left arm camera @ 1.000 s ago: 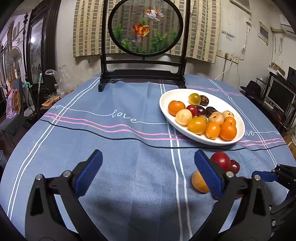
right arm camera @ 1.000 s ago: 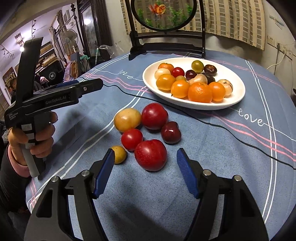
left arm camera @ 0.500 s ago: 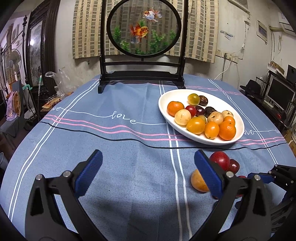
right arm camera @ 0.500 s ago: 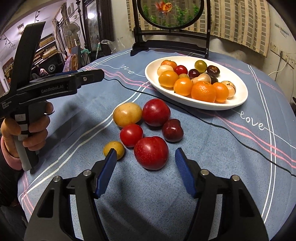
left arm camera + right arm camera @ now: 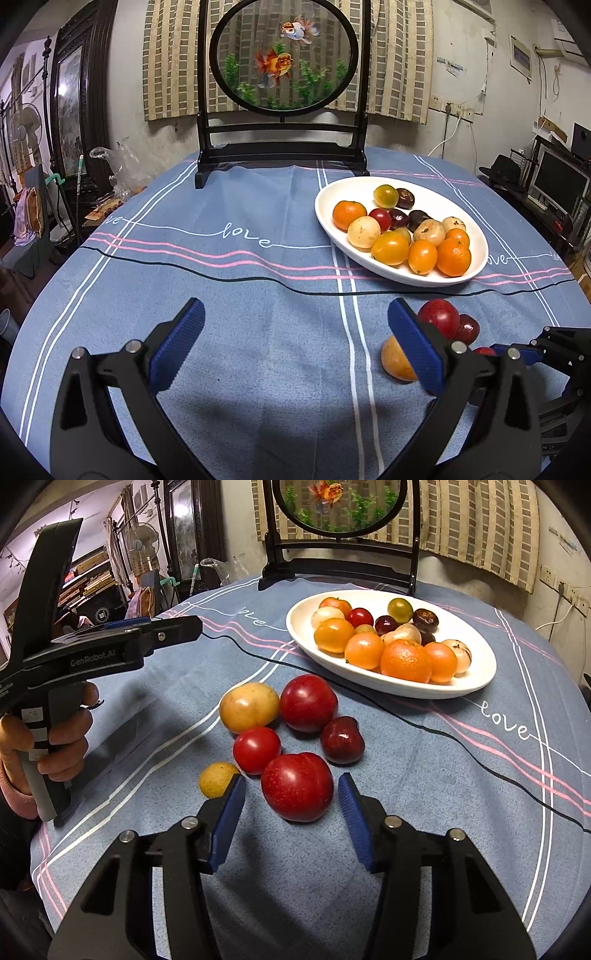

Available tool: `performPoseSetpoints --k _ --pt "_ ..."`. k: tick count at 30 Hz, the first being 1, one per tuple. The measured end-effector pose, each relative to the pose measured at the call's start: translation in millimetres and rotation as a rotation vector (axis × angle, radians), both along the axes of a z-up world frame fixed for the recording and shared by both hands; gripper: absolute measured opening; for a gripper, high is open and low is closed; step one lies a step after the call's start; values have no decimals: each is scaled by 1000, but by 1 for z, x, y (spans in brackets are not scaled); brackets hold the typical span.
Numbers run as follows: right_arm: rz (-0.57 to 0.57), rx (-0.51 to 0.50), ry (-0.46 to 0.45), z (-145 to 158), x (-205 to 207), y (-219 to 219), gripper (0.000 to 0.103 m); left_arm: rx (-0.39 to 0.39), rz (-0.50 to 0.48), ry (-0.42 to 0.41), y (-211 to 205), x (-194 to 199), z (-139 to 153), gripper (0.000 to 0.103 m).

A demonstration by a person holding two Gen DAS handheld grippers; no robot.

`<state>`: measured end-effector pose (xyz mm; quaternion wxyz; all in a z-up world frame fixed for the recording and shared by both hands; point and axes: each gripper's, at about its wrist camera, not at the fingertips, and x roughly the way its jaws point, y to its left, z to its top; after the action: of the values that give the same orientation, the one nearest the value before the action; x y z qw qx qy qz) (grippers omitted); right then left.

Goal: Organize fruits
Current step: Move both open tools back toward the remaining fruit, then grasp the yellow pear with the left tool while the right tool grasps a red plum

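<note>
Fingers of a hand (image 5: 55, 738) wrap the handle at far left in the right wrist view, where our left gripper (image 5: 291, 339) hangs with its jaws spread wide over bare blue tablecloth (image 5: 229, 332), nothing between them. Moving across, we see six loose fruits on the cloth: a small yellow fruit (image 5: 218, 780) just beside the blue pad, a yellow-brown fruit (image 5: 249, 707), a red tomato (image 5: 256, 749), a red plum (image 5: 308, 703) behind it, and a dark cherry (image 5: 342, 740). Our right gripper (image 5: 291, 805) has just been narrowing, and the big red plum (image 5: 297, 786) sits between its pads, a sliver of gap showing on each side, so no squeeze yet. Over to the right, the white oval dish (image 5: 476, 679) holds a heap of orange, red, dark and pale fruits.
</note>
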<state>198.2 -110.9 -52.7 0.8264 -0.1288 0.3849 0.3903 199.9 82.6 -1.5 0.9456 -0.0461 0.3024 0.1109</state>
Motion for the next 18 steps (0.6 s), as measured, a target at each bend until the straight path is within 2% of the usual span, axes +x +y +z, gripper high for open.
performPoseSetpoints --k 4,12,15,18 --pt "-4 7 -3 1 0 -1 43 5 1 1 0 0 0 101" --pt "-11 38 24 4 3 -6 41 16 -5 5 -1 0 -1 101" --pt "-42 95 46 11 9 -17 41 -23 -94 34 -6 -1 -1 101" --pt "-95 138 48 18 17 -31 41 -68 -262 64 -21 -7 -1 96"
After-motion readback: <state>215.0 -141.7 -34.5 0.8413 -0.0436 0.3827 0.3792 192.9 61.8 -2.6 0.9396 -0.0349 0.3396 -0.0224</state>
